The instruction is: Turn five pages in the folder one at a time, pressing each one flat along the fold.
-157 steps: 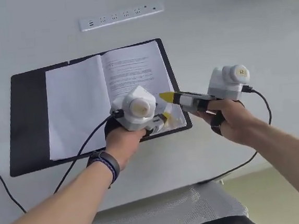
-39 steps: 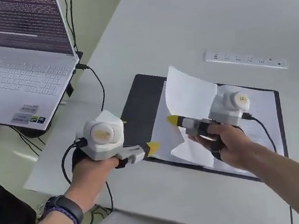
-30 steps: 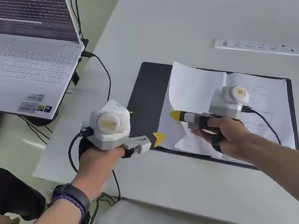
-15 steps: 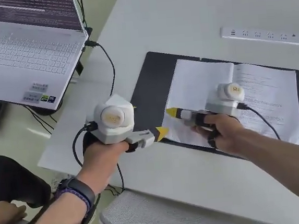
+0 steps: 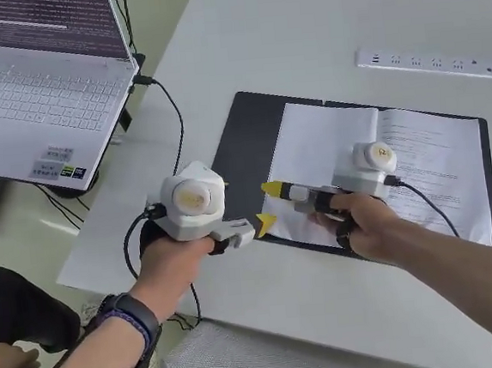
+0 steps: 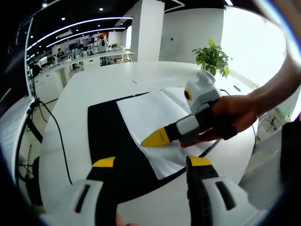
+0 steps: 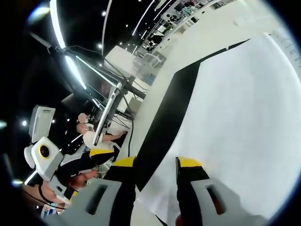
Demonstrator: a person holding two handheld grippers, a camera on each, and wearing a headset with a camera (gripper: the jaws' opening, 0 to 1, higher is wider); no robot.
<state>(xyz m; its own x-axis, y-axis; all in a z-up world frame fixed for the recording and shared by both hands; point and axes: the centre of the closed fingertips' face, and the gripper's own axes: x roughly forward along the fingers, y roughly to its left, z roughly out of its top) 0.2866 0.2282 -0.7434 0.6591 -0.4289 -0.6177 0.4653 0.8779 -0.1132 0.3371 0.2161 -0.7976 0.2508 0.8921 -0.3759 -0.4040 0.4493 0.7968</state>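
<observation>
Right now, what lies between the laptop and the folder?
In the head view, a black cable runs over the otherwise bare white table between the laptop and the folder.

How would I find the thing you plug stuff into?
Start at the big white table. Past the far edge of the open black folder lies a long white power strip. It alone is a thin bar with little socket holes.
</observation>
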